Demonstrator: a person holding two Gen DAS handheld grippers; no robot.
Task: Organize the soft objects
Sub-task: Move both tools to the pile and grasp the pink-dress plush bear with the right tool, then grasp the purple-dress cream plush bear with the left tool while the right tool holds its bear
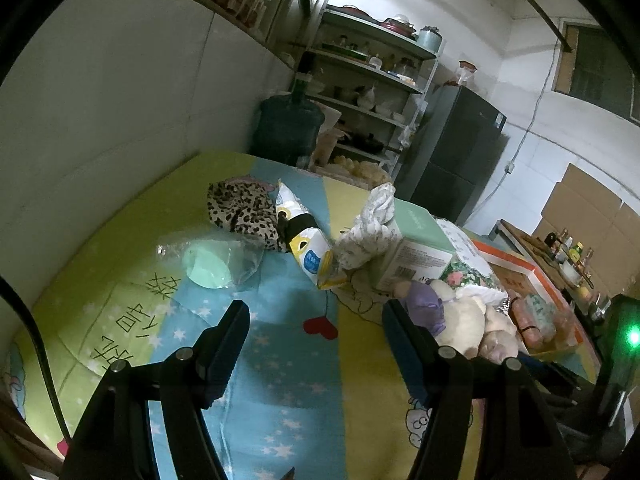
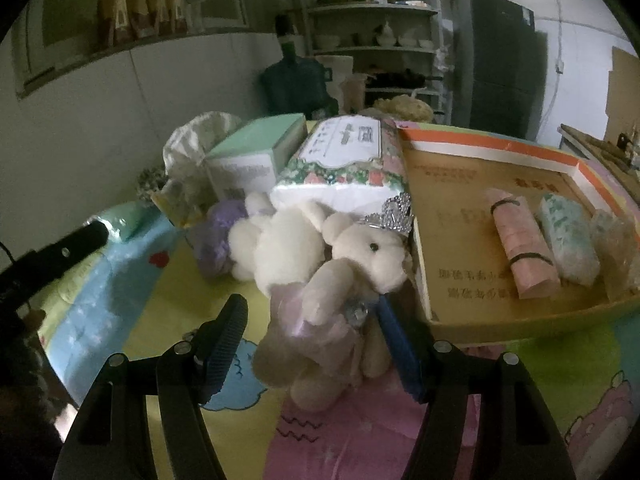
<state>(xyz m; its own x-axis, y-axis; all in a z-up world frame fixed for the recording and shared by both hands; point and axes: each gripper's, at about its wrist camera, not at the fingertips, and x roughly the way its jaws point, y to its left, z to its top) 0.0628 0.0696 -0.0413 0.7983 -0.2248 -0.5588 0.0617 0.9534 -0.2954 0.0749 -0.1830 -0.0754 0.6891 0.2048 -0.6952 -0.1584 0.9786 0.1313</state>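
Right gripper point(image 2: 312, 344) around bear point(image 2: 340, 264) (unclamped)

home kitchen | crockery shelves point(image 1: 372, 76) | fridge point(image 1: 460, 152) | water jug point(image 1: 288, 124) (dim)

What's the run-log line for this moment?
left tongs: open, empty | right tongs: open around plush bear | cardboard tray: three items inside

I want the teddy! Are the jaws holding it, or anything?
Not yet. The right gripper is open around the plush bear's body. The left gripper is open over the bedspread, holding nothing.
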